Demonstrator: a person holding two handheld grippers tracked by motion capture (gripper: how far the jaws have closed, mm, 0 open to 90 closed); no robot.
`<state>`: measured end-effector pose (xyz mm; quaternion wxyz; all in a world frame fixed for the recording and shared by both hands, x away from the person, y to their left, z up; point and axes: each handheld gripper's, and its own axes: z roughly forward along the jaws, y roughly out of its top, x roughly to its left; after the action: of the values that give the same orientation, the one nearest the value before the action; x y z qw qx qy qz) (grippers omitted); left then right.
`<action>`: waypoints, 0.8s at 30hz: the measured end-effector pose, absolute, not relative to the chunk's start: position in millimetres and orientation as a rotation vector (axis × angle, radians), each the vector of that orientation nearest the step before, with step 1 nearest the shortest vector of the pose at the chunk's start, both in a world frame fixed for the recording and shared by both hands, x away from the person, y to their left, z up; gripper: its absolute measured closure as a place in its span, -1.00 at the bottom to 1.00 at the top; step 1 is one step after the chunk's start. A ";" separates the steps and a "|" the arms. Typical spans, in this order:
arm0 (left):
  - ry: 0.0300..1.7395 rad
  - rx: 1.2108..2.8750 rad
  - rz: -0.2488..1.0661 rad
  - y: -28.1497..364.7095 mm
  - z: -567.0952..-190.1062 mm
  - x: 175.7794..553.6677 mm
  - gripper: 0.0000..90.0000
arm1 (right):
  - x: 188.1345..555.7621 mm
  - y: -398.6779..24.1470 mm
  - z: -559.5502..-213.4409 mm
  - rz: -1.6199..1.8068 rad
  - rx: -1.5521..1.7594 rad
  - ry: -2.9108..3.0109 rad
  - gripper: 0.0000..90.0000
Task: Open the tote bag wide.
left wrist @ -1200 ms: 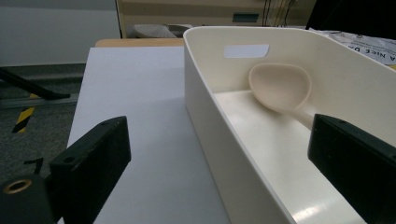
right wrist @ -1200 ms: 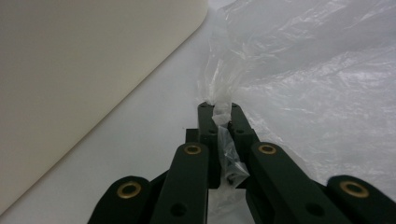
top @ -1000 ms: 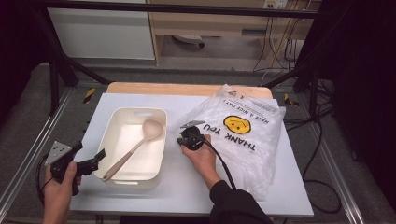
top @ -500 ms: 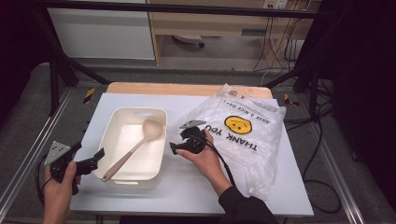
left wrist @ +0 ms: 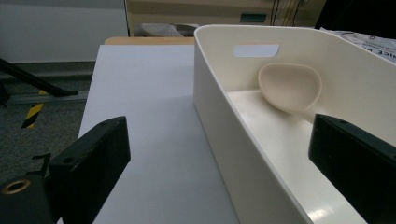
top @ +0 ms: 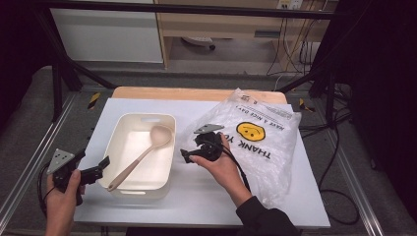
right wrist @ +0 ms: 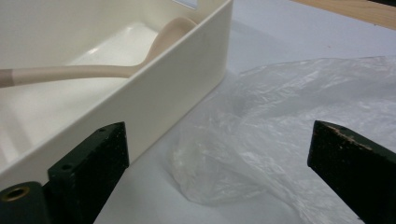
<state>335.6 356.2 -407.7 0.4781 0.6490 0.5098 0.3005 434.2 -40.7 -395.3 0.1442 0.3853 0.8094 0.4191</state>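
Observation:
A cream plastic bin [top: 114, 147] stands left of centre on the white table, with a beige spoon [top: 142, 156] lying slantwise in it, bowl at the far end. A clear plastic bag [top: 265, 147] with a yellow smiley lies flat to the right. My right gripper [top: 186, 156] hovers between bin and bag, pointing at the bin. Its jaws have just been opening and hold nothing. In the right gripper view [right wrist: 219, 172] the bag's crumpled edge [right wrist: 280, 126] lies beyond them beside the bin wall [right wrist: 177, 79]. My left gripper [top: 102, 166] is open at the bin's near left corner [left wrist: 224, 140].
A wooden strip [top: 187, 93] runs along the table's back edge. Metal frame rails [top: 29, 162] flank both sides, and cables [top: 339, 147] hang off to the right. Bare white table [top: 196, 201] lies in front of the bin and the bag.
My right gripper's jaws have gone from nearly shut to wide open, and the hand has lifted off the bag's edge and turned toward the bin. The left gripper has stayed put.

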 end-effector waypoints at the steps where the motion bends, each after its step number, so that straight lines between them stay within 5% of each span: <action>1: 1.240 1.588 0.736 356.1 -407.4 335.4 -0.88 | 433.8 -43.6 -393.8 1.211 1.121 2.327 -0.87; 24: 1.229 1.607 0.711 354.6 -408.6 336.8 -0.89 | 428.9 -98.6 -371.7 1.263 1.150 2.217 -0.90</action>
<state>336.8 354.6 -408.6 0.4781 0.6581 0.5035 0.2911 428.9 -98.6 -371.7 0.1707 0.4048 0.7805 0.4448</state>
